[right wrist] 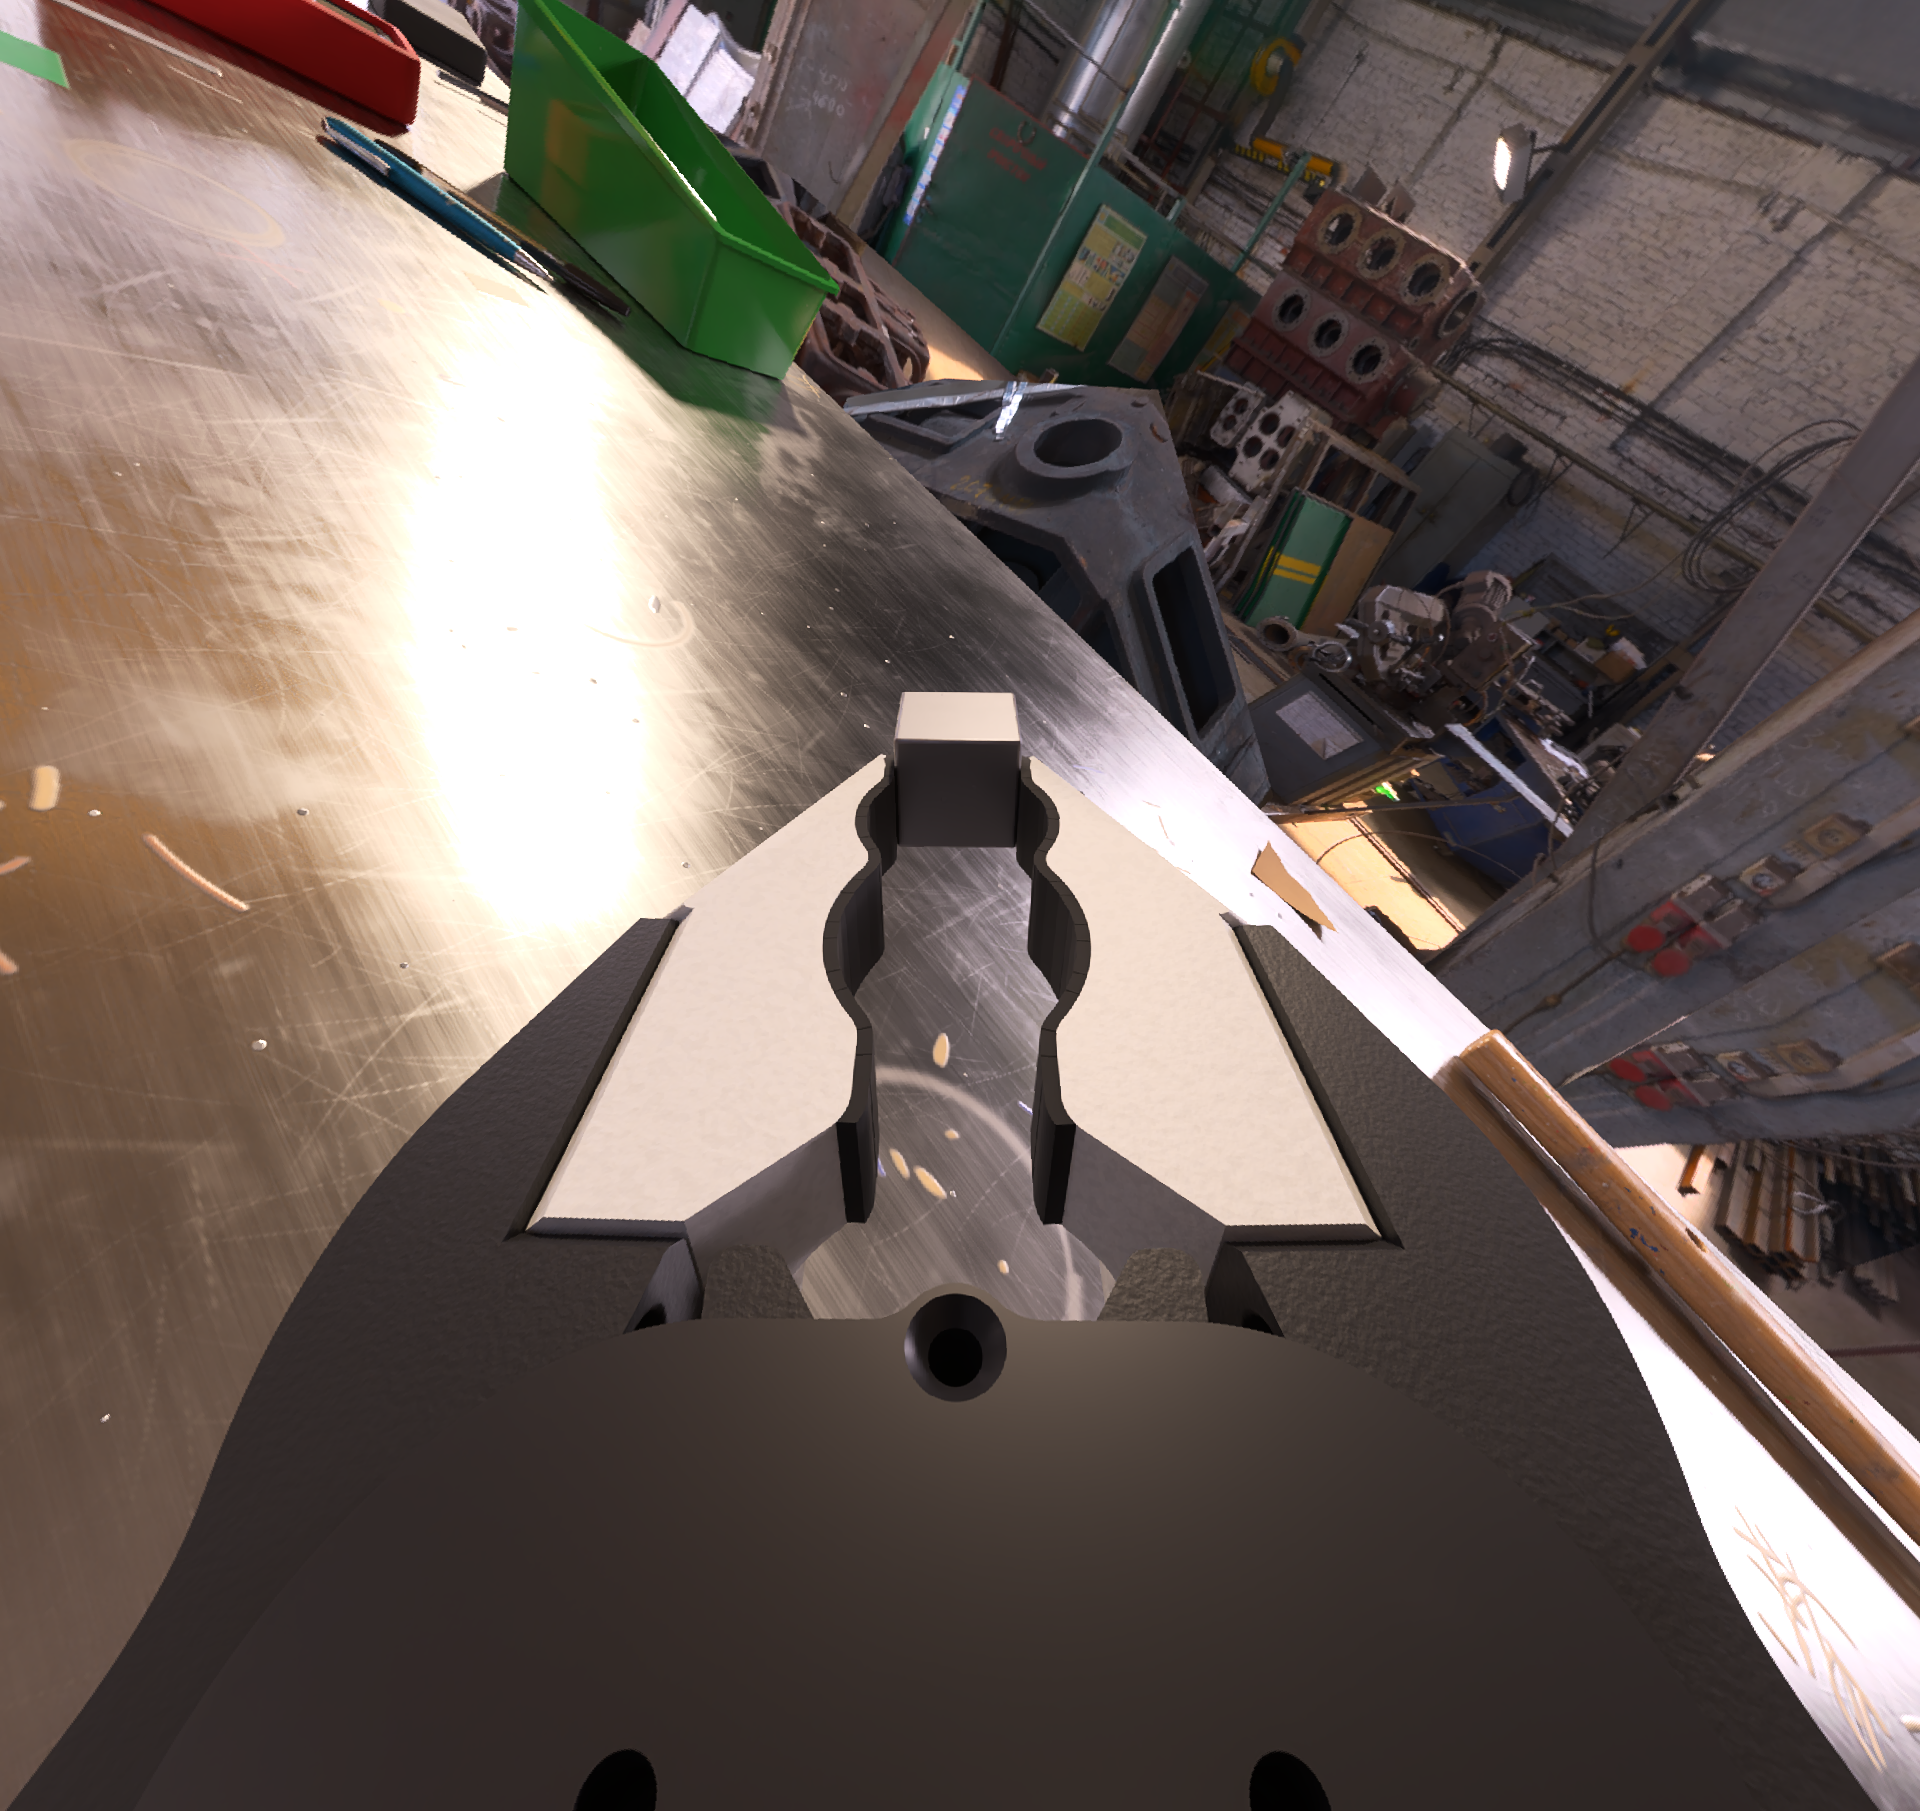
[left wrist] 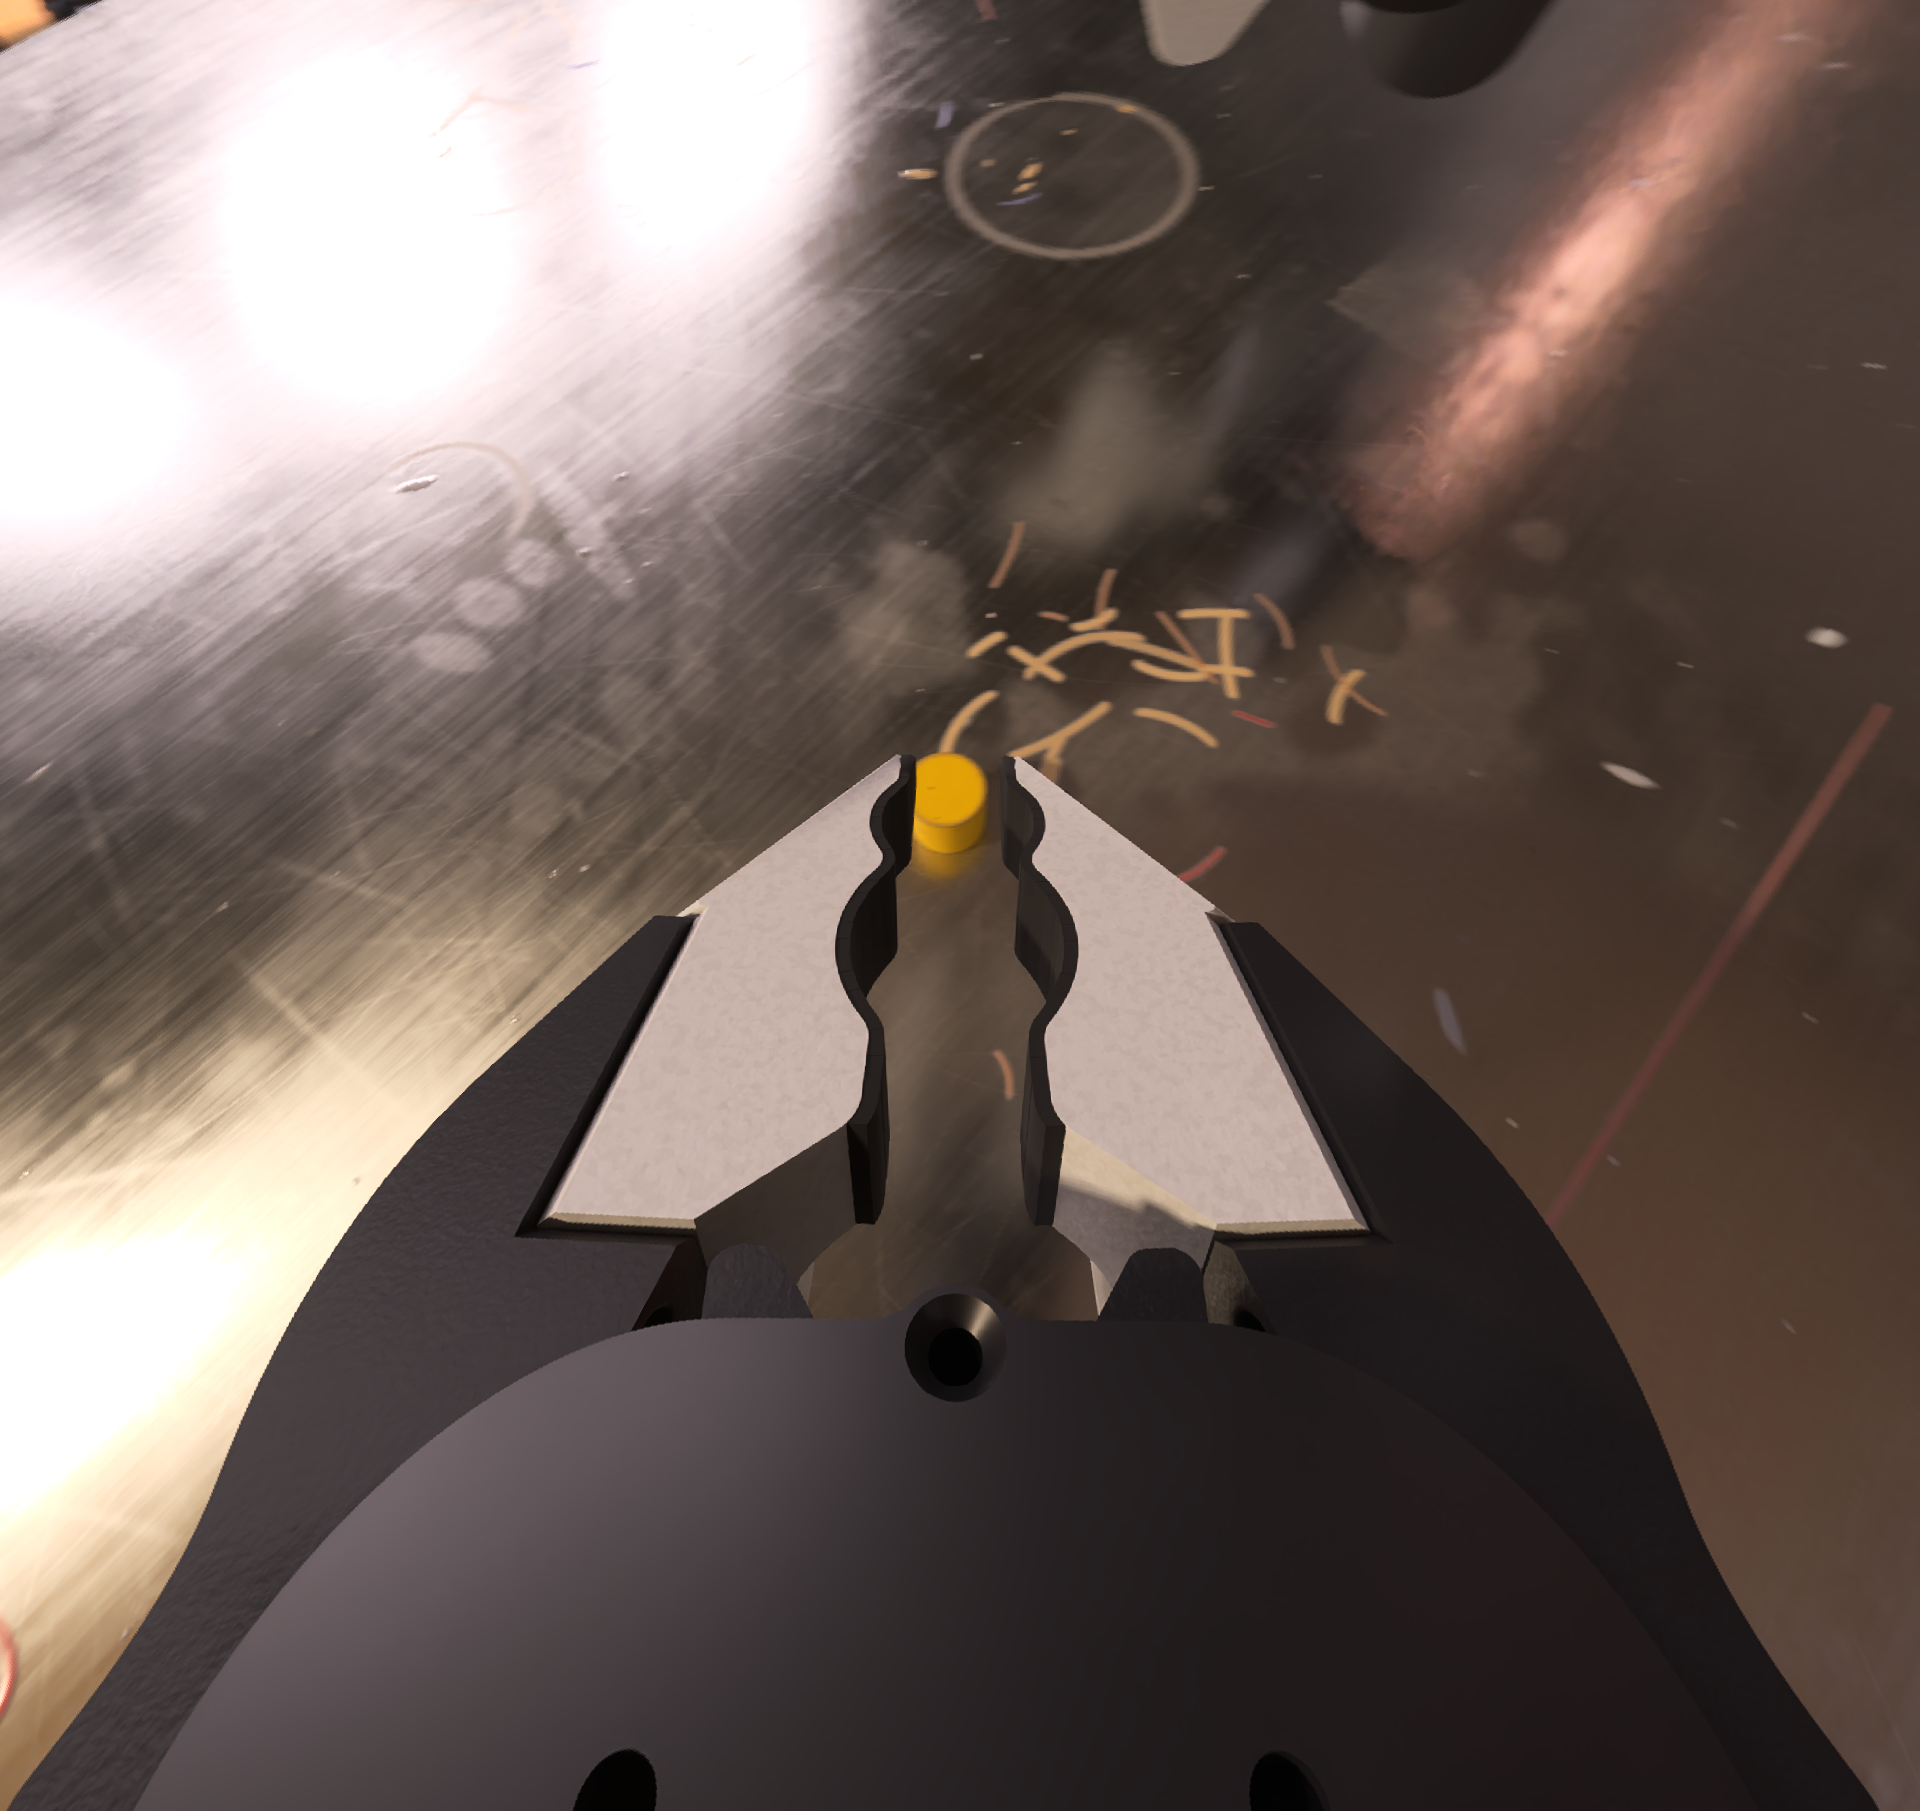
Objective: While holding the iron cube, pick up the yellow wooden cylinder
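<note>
The cube is pinched by the right jaws; the cylinder is bracketed by the left jaws, contact unclear, on the counter.

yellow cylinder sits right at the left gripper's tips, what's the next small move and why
Probably close the left gripper. The yellow cylinder sits upright on the metal table between the fingertips, with a thin gap visible on the right side, so it looks framed but not yet clamped. The right gripper already grips the iron cube, so that hold should just be kept.
</note>
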`<act>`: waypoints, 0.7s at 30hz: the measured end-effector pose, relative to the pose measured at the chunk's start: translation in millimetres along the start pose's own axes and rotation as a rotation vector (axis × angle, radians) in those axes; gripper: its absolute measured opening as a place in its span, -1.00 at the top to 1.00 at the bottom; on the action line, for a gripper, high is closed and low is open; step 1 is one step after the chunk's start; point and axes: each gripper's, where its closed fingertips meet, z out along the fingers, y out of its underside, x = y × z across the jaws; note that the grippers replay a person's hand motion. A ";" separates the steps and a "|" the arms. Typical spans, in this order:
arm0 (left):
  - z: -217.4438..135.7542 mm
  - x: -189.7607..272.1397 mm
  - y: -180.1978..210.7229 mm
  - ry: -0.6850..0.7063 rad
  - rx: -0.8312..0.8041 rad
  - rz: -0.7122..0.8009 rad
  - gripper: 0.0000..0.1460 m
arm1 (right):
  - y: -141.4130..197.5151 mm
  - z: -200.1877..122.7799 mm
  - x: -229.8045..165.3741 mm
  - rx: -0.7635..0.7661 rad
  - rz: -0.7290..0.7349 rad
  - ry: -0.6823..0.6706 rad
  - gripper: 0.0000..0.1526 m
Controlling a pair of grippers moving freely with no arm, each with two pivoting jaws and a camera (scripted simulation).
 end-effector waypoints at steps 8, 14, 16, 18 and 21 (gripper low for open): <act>-44.5 96.9 10.5 0.627 0.023 0.142 0.47 | 0.9 0.0 0.1 -0.001 0.006 -0.004 0.72; -43.7 110.9 27.6 0.665 -0.039 0.127 0.32 | 1.7 0.0 -0.5 -0.005 0.003 -0.005 0.72; -39.4 119.1 33.0 0.624 -0.054 0.148 0.24 | 1.8 -0.1 -0.6 -0.005 0.004 -0.006 0.72; -33.2 127.5 40.5 0.551 -0.086 0.175 0.24 | 1.9 0.0 -0.7 -0.005 0.004 -0.007 0.72; -25.8 138.6 50.1 0.435 -0.116 0.215 0.24 | 1.9 0.2 -1.2 -0.006 0.002 -0.008 0.72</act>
